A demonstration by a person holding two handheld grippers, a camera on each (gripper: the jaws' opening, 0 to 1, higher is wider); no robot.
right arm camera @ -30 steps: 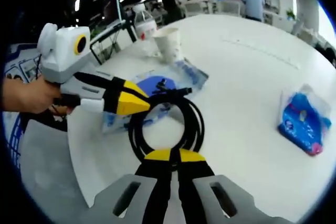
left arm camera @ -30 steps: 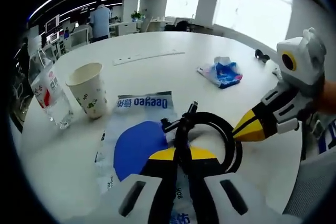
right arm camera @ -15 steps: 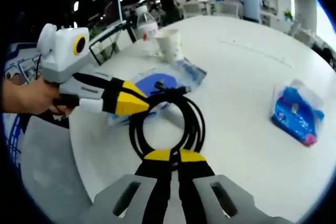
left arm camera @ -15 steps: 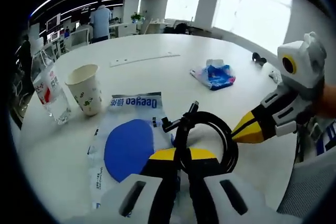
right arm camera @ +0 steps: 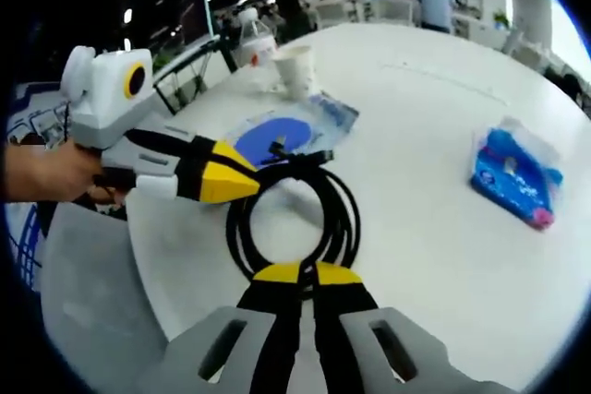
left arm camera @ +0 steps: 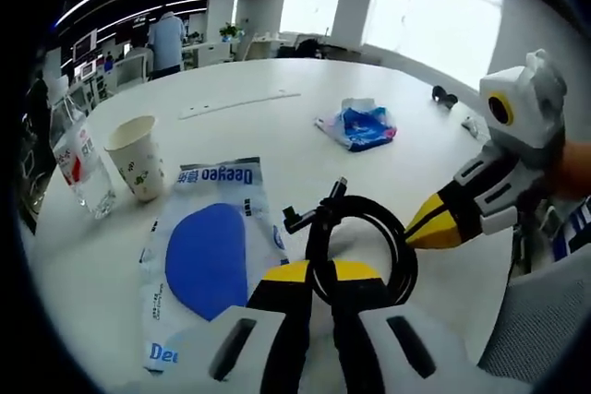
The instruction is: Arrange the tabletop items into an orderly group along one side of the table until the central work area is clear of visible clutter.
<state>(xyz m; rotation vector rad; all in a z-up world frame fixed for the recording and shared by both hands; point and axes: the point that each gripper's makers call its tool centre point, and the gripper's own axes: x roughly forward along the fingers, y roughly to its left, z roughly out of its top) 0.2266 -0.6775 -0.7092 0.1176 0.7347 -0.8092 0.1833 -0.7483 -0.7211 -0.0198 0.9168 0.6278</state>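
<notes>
Black coiled cable (left arm camera: 362,244) hangs clamped between both closed hand-held grippers, left (left arm camera: 314,276) and right (right arm camera: 301,276), while the cup (left arm camera: 136,157), bottle (left arm camera: 79,161) and blue packet (left arm camera: 355,125) lie scattered at 10 to 1 o'clock, so the worktop (left arm camera: 277,126) looks mostly unsorted.

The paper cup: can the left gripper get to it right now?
Probably not yet. The left gripper is shut on the cable, so it's busy. Otherwise the way looks open: just bare table and a flat packet before the cup.
</notes>
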